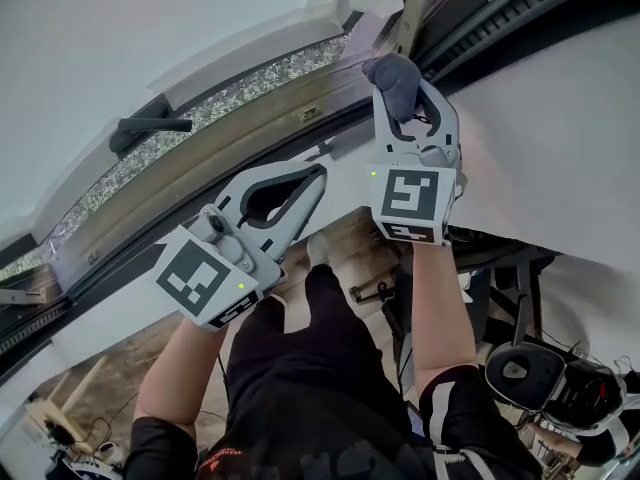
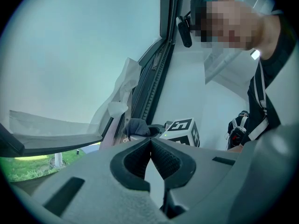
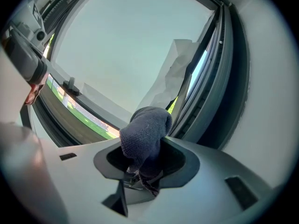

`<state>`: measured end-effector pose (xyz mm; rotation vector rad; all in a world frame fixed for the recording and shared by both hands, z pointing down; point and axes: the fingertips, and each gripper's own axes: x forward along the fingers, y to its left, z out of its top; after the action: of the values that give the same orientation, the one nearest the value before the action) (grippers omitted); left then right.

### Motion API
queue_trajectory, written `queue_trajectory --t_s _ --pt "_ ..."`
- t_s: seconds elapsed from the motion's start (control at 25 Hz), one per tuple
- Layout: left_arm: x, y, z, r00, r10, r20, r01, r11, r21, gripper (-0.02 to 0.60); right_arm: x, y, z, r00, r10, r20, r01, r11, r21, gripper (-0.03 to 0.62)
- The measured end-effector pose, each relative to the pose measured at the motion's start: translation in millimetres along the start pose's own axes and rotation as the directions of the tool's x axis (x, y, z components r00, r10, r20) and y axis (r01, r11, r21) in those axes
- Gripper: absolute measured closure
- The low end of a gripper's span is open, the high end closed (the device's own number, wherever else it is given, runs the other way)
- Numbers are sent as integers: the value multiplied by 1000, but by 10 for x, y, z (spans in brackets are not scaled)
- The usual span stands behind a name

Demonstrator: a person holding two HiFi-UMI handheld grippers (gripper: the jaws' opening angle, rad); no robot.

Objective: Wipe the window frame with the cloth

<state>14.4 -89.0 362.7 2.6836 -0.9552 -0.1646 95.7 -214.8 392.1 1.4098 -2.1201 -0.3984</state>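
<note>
A bunched grey-blue cloth (image 3: 145, 136) sticks out of my right gripper (image 3: 140, 164), which is shut on it. In the head view the cloth (image 1: 392, 76) is held up near the window frame (image 1: 250, 128), close to where the lower rail meets the dark side track (image 1: 520, 8); contact with the frame is not discernible. My left gripper (image 1: 312, 176) is lower and to the left, its jaws shut with nothing between them (image 2: 150, 143). The left gripper view also catches the cloth (image 2: 138, 126) and the right gripper's marker cube (image 2: 181, 130).
A dark window handle (image 1: 150, 125) sits on the frame's left part. White crumpled film (image 3: 180, 73) hangs by the side track (image 3: 219, 69). A white wall (image 1: 560, 148) lies to the right. Below are the person's legs, a chair (image 1: 545, 373) and floor clutter.
</note>
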Motion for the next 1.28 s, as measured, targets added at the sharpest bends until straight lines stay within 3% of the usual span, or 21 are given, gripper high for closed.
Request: queue_trajectory --t_s 0.84,1.28 --pt "31 171 -278 999 16 -28 -17 999 -49 561 259 353 -559 995 45 -93 -48 999 -22 439" --pt "32 127 -268 1000 10 -17 -11 999 -49 561 214 399 -586 993 49 -109 -58 995 -76 439"
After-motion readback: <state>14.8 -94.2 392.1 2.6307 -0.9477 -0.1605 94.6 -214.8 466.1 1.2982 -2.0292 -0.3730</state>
